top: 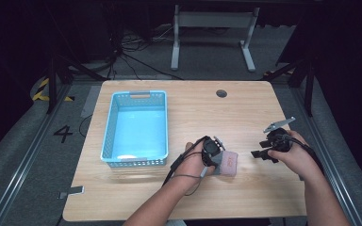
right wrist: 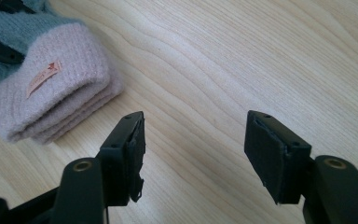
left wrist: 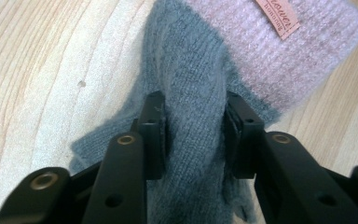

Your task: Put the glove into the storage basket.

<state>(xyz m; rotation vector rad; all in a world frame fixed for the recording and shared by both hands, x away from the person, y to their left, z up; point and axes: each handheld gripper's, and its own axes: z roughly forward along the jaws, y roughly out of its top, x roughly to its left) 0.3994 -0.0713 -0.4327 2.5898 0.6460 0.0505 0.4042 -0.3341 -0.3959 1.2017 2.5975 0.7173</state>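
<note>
Pinching the grey part of the knitted glove (left wrist: 193, 116) with your left gripper (left wrist: 193, 135), jaws clamped on a fold of it. Glove lies on the wooden table (top: 188, 108), right of the blue basket (top: 136, 127), pink cuff (right wrist: 51, 100) toward your right gripper (right wrist: 193, 151). That one's jaws stand apart, holding nothing, just beside the cuff.

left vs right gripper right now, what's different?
The left gripper is shut on the grey and pink knit glove; the right gripper is open with nothing between its jaws. The left sits over the glove; the right is beside it, above bare table. Both have black two-jaw fingers.
</note>
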